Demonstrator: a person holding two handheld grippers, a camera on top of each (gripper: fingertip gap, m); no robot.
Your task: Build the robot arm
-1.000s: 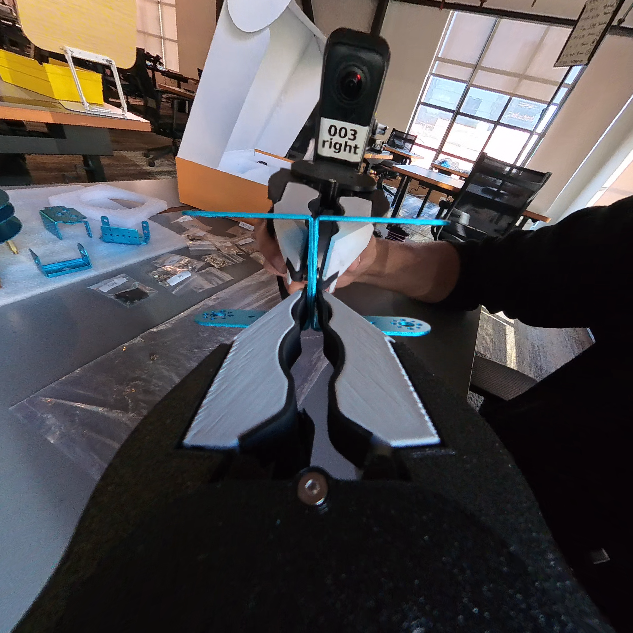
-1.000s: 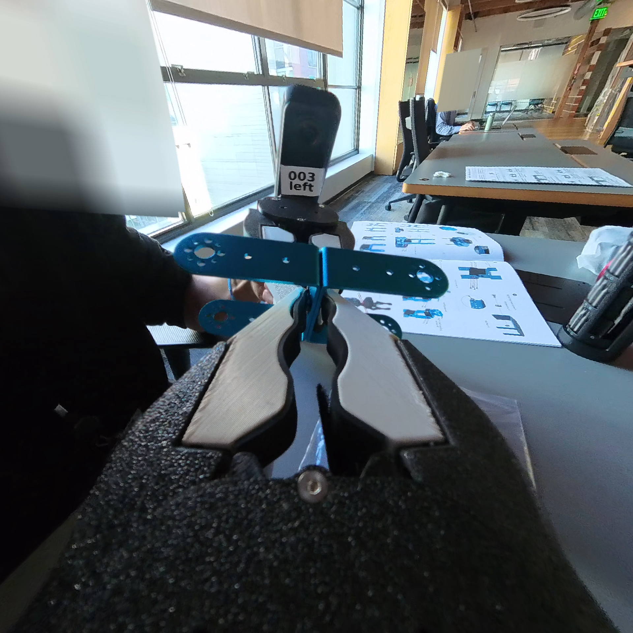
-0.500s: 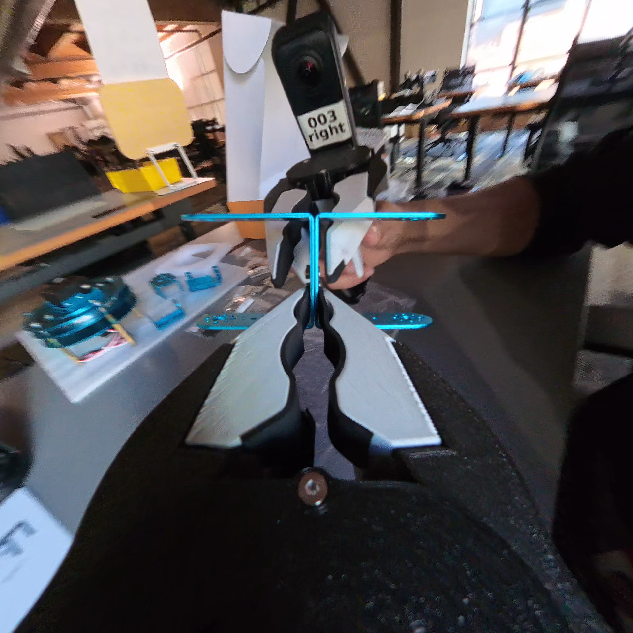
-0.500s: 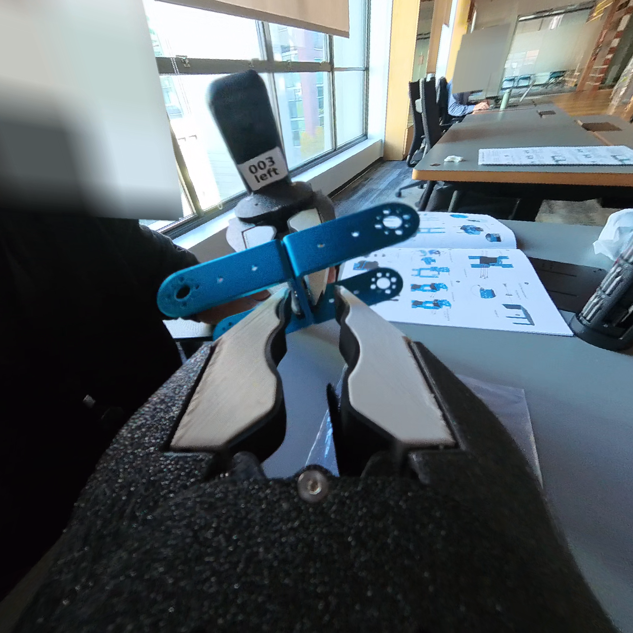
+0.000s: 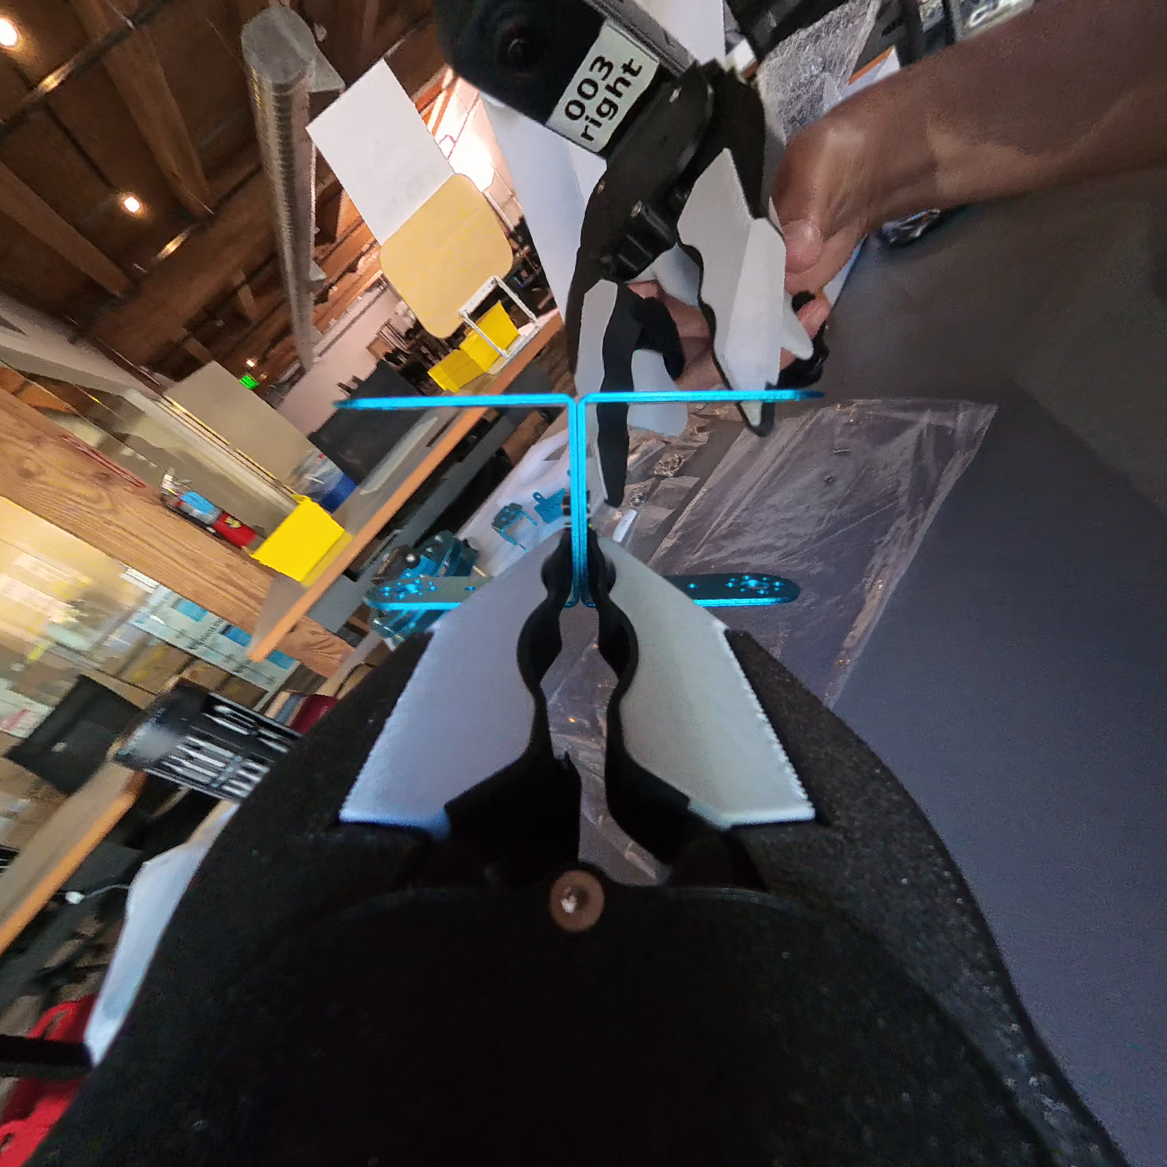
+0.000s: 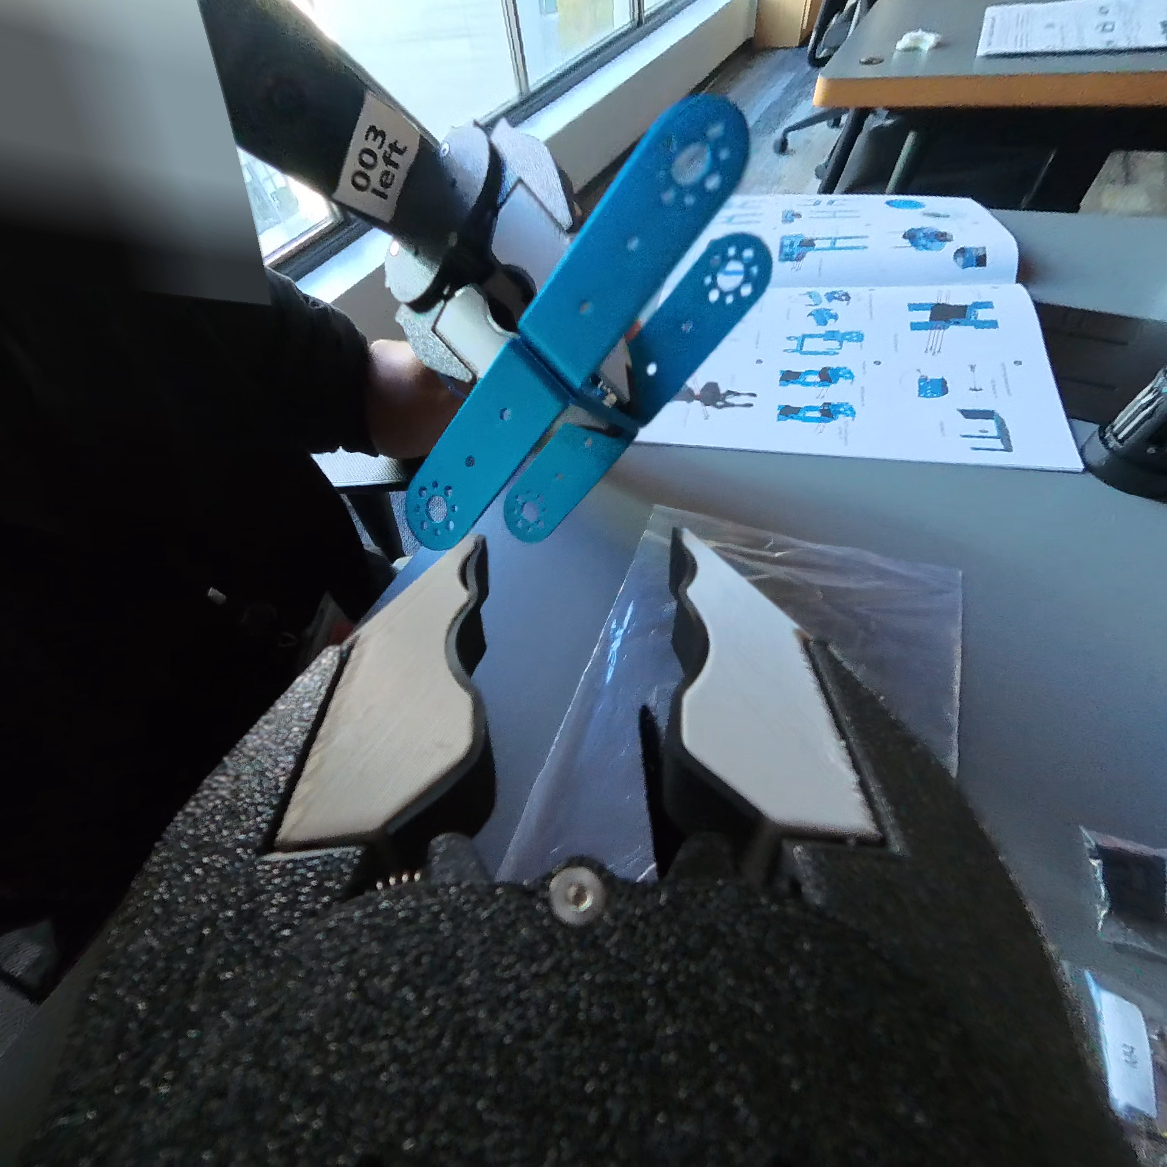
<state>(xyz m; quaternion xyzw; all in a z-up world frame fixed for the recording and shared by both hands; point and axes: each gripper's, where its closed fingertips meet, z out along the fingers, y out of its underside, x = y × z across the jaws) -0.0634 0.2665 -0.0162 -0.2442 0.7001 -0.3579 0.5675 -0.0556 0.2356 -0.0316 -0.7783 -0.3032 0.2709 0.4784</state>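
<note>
My left gripper [image 5: 578, 556] is shut on the middle web of a blue metal bracket assembly [image 5: 694, 396]. It is two U-shaped brackets joined back to back, with perforated rounded arms. It is held in the air above the grey table [image 5: 1010, 568]. In the right wrist view the assembly [image 6: 568, 316] stands diagonally, held by the left gripper [image 6: 606, 379] behind it. My right gripper [image 6: 578, 540] is open and empty, just below and short of the assembly's lower arm tips. It also shows in the left wrist view [image 5: 685, 454], held by a hand [image 5: 852, 189], jaws apart behind the bracket.
An open instruction booklet [image 6: 884, 353] lies on the table beyond the bracket. A clear plastic bag [image 6: 821, 631] lies under my right gripper. A black tool holder [image 6: 1137, 429] stands at the right edge. Blue parts on white foam [image 5: 524, 511] lie farther off. Spacing between my two grippers at the tips: around 4 cm.
My right gripper has opened, let go of the blue bracket and drawn back. My left gripper has rolled with the bracket still in it, so the bracket now stands diagonally.
</note>
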